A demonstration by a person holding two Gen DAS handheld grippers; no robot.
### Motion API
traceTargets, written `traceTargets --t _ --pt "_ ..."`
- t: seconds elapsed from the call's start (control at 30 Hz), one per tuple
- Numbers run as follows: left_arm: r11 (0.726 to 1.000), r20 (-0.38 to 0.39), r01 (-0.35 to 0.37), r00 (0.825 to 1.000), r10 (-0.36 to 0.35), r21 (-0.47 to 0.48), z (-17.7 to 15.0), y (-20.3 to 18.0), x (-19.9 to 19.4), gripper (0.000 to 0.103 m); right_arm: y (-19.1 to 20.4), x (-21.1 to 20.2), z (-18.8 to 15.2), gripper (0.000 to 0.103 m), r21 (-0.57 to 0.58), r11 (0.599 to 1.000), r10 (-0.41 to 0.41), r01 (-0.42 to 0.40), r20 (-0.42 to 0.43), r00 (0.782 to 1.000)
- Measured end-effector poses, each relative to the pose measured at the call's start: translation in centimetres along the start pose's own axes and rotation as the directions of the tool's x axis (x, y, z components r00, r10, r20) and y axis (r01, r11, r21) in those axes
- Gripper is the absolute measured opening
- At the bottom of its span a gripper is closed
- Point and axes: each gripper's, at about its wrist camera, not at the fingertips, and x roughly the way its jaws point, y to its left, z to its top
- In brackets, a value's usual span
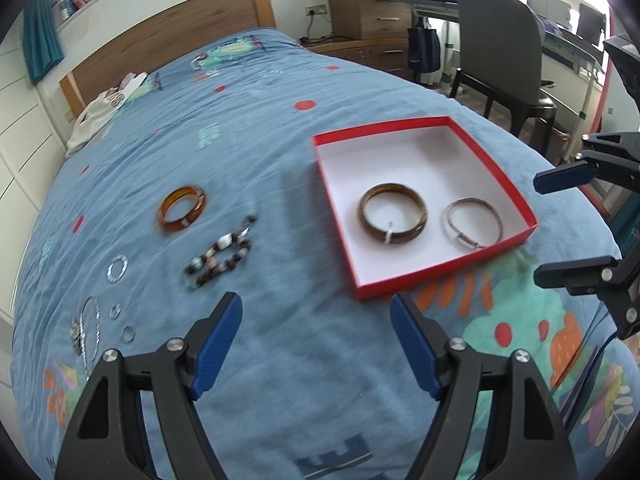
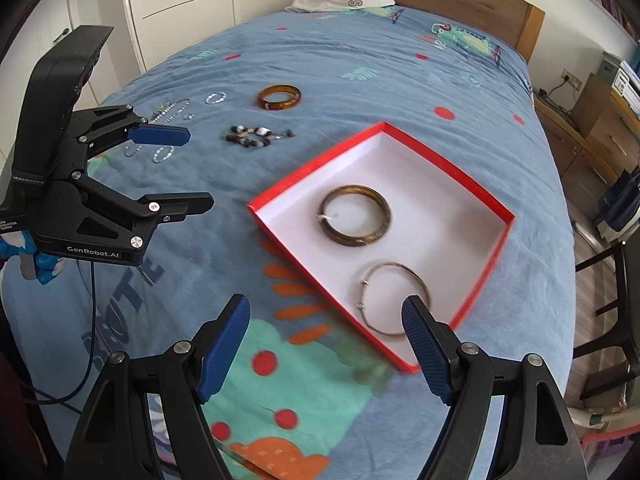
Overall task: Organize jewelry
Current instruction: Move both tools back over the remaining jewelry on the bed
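Note:
A red box with a white inside point(image 1: 440, 148) point(image 2: 400, 172) lies on the blue bedspread. In it are a dark brown bangle point(image 1: 393, 213) point(image 2: 356, 216) and a thin silver bangle point(image 1: 473, 221) point(image 2: 394, 300). Left of the box lie an amber bangle point(image 1: 182, 209) point(image 2: 279, 97), a beaded bracelet point(image 1: 218, 260) point(image 2: 252, 136), small silver rings point(image 1: 117, 269) point(image 2: 162, 155) and a silver chain point(image 1: 86, 330) point(image 2: 170, 110). My left gripper point(image 1: 316, 320) point(image 2: 198, 168) is open and empty, above the bedspread between the beads and the box. My right gripper point(image 2: 326, 320) point(image 1: 538, 226) is open and empty at the box's near corner.
A wooden headboard point(image 1: 160, 40) and white clothing point(image 1: 100, 112) are at the far end of the bed. A dark chair point(image 1: 500, 52), wooden drawers point(image 1: 368, 12) and a desk stand beside the bed. White wardrobe doors point(image 2: 180, 0) line the other side.

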Motion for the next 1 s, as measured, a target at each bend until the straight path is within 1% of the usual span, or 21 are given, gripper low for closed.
traceTargets --t 0.37,0.73,1.0 --pt "0.992 -0.019 -0.071 0.997 0.07 -0.104 -4.0 6.1 -2.0 0.075 5.5 0.4 3.0 0.078 -0.021 0.998 0.068 -0.067 0.048 0.997" --pt "0.968 -0.055 -0.14 0.99 0.132 -0.209 -8.2 12.4 -3.1 0.075 11.2 2.0 6.0 0.078 -0.052 0.99 0.136 -0.133 0.075 0.988" --pt "0.95 -0.087 -0.166 0.985 0.148 -0.265 -10.1 15.6 -2.5 0.075 13.4 4.1 7.7 0.078 -0.059 0.985 0.167 -0.163 0.068 0.984"
